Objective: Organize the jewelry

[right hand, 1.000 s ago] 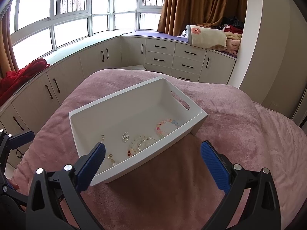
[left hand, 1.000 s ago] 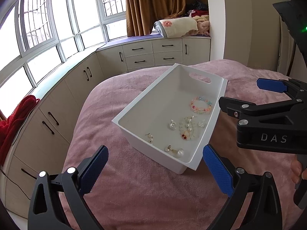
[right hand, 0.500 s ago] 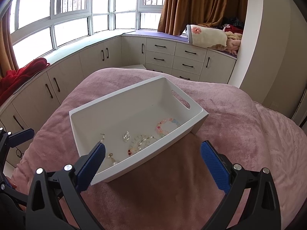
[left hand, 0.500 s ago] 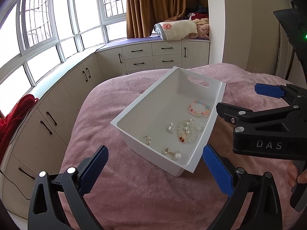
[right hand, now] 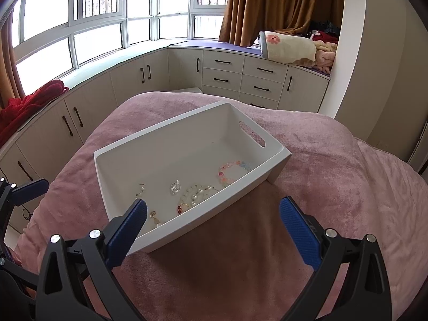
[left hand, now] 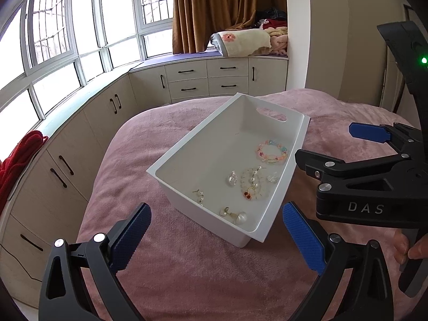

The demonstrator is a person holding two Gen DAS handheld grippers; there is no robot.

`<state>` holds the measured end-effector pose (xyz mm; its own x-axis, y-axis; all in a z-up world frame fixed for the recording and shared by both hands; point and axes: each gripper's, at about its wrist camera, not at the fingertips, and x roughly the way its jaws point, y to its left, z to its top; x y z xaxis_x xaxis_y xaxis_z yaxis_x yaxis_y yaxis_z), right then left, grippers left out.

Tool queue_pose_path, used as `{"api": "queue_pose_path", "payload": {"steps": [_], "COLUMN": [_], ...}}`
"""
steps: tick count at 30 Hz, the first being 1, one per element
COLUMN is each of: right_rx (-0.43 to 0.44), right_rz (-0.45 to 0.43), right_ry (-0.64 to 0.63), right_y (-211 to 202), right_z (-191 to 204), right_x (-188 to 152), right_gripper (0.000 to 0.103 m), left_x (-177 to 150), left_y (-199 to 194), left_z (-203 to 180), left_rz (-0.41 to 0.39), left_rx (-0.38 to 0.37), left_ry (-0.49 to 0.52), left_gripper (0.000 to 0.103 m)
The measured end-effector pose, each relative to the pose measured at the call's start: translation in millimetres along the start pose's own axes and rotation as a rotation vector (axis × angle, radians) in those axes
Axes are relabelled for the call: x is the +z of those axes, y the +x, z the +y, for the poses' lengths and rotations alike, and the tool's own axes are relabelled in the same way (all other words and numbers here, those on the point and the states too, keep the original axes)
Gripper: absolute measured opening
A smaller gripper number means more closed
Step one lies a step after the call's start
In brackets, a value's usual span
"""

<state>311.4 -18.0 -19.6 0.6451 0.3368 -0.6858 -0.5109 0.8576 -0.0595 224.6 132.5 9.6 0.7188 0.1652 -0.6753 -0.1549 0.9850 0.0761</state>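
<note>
On the bed, the bin of jewelry is seen just ahead of both wide-open, empty tools, the left tool nearer.

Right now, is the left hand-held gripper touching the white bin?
Apart. The left wrist view shows pink blanket between the left hand-held gripper fingertips and the white bin; its jaws stand open and empty.

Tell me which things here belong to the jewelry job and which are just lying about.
Job:
white bin
pastel bead bracelet
pearl bracelet
clear crystal charm
pearl earrings
left gripper and right gripper, both open

Lying about:
pink blanket under the bin
folded flower blanket
red cloth
cabinets
</note>
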Motion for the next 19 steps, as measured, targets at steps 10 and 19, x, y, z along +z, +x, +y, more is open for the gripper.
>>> {"api": "queue_pose_path", "payload": {"steps": [10,19], "right_rx": [-0.001,-0.001], "right_rz": [0.002,0.001], "right_ry": [0.003,0.002], "right_y": [-0.9,-1.4], "right_z": [-1.2,-1.2], "right_x": [-1.8,-2.5], "right_gripper": [0.098,0.098], "left_x": [0.1,-0.7], "left_y": [0.9,-0.5], "left_z": [-4.2,-3.3], "left_rz": [0.006,-0.006], "left_rx": [-0.004,0.003], "left_ry": [0.016,0.01], "left_gripper": [0.1,0.1]}}
